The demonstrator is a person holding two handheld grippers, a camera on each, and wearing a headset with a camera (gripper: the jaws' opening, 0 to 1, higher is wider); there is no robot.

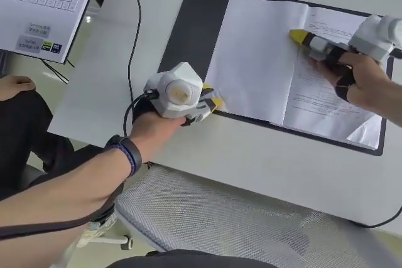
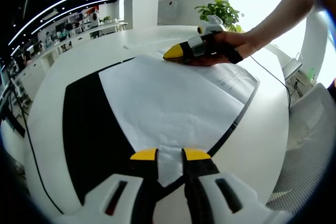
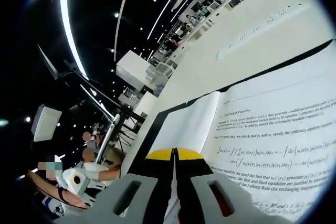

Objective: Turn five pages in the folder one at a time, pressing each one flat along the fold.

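Observation:
A black folder (image 1: 188, 36) lies open on the white table. A blank turned page (image 1: 254, 54) covers its left half and a printed page (image 1: 326, 98) its right half. My left gripper (image 1: 213, 100) rests at the blank page's near left corner. Its jaws (image 2: 170, 155) stand a narrow gap apart, and the page (image 2: 168, 98) lies flat beneath them. My right gripper (image 1: 296, 34) is shut, its yellow tips pressed down on the fold near the top of the folder. In the right gripper view the shut tips (image 3: 175, 153) sit where the blank leaf (image 3: 189, 124) meets the printed page (image 3: 278, 145).
An open laptop (image 1: 44, 4) stands at the far left, and a black cable (image 1: 133, 42) runs across the table beside the folder. A mesh chair seat (image 1: 220, 218) lies below the table's near edge. A potted plant (image 2: 220, 9) stands beyond the table.

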